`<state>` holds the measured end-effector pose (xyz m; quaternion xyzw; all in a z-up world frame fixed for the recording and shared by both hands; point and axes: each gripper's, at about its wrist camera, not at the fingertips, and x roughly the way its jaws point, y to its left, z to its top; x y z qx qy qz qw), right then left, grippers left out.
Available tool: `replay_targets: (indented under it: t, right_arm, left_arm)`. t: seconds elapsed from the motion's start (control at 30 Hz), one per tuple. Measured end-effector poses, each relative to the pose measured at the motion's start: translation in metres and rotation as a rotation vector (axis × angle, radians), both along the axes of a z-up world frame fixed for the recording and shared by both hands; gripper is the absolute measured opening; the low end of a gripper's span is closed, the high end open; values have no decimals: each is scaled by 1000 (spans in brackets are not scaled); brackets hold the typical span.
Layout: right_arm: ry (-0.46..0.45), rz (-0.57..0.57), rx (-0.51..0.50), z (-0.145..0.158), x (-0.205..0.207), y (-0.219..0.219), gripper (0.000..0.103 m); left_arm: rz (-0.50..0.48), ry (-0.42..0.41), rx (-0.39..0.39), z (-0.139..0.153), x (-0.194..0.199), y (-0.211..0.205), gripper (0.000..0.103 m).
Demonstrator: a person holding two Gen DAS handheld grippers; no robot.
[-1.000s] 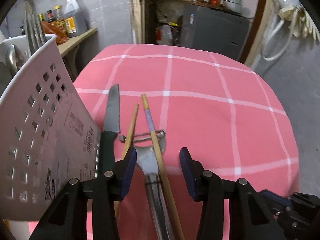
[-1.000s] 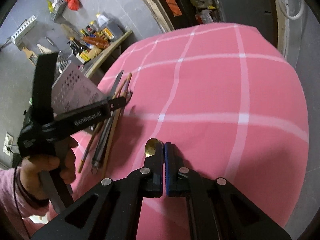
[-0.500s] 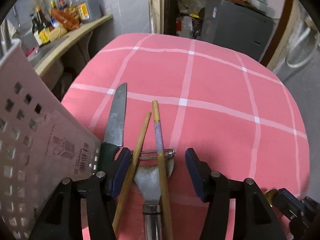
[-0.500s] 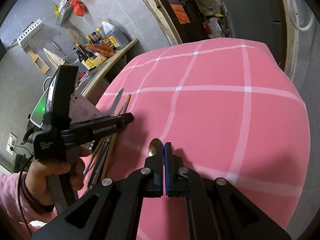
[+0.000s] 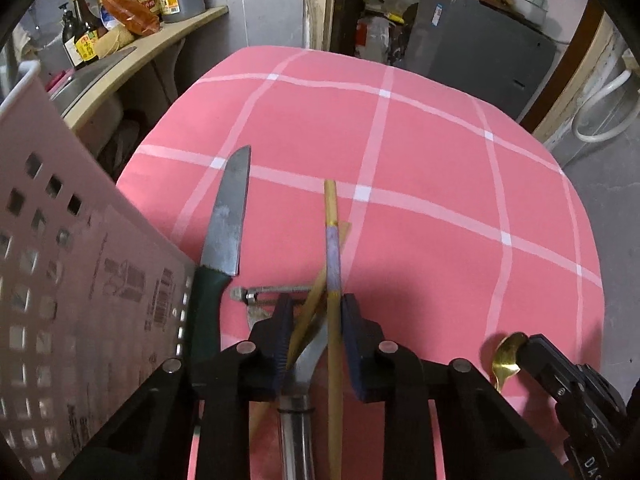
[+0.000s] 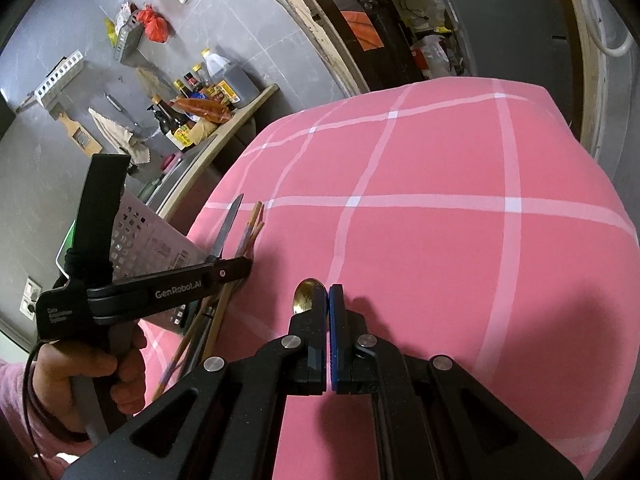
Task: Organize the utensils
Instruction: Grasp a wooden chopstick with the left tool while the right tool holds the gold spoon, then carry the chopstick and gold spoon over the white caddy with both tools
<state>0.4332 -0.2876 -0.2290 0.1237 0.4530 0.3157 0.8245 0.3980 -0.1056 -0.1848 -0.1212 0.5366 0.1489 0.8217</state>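
Two wooden chopsticks point(image 5: 332, 240) and a metal peeler point(image 5: 272, 294) lie on the pink checked tablecloth point(image 5: 420, 160), with a green-handled knife point(image 5: 228, 232) to their left. My left gripper point(image 5: 314, 312) points down over them. Its jaws are closing, the pads press both chopsticks together so they cross, and the peeler's handle lies beneath. In the right wrist view a hand holds this gripper point(image 6: 240, 268) beside the knife point(image 6: 228, 224). My right gripper point(image 6: 328, 292) is shut on a gold spoon point(image 6: 306, 300) above the cloth. The spoon point(image 5: 506, 360) also shows at the lower right of the left wrist view.
A pale perforated utensil caddy point(image 5: 60, 280) stands right of the table's left edge, close beside the knife. A counter point(image 5: 160, 52) with sauce bottles point(image 6: 180, 120) runs behind it. A grey cabinet point(image 5: 480, 48) stands past the far edge.
The left gripper's jaws went from wide apart to closed in on the chopsticks, which now cross. The right gripper with the spoon has come closer to the left one.
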Motion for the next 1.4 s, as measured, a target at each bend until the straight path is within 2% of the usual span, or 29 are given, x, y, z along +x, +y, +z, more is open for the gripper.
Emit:
replay_targets:
  t: [0.07,0.33,0.5,0.6,0.63,0.73,0.8,0.9,1.17,1.27,1.4]
  right_arm:
    - [6,-2,10,-2,0,0,2]
    - [16,16,8,-5,2,3,2]
    - [33,26,5,-6,6,5,2]
    - [35,21,16,-6,5,6,2]
    - [33,17,19,-6,4,5,2]
    - [22,5,28,-4,0,3,2]
    - [25,-4,33,-4,-3,1,2]
    - [27,-17,34,-3,-9,-2,2]
    - [-8,-59,27,10,-24,-9,2]
    - [-70,-95,26,30,-33,-14,2]
    - [-165,-125,11,67,-40,-17,2]
  left_arm:
    - [-1,13,8,1,-4,-2,15]
    - [-60,80,25,-1,3,-6,15]
    - [-61,111,-30,-2,11,4,14]
    - [-88,117,-52,-1,14,7,10]
    - [-86,108,-87,1,18,12,7]
    - [-106,47,-159,8,10,16,7]
    - [-145,20,-131,15,5,11,7]
    - [-159,-4,-178,17,3,12,7]
    - [-264,-160,-265,41,-7,6,7]
    - [-277,-244,-297,62,-16,10,7]
    - [-277,-335,-288,91,-23,7,7]
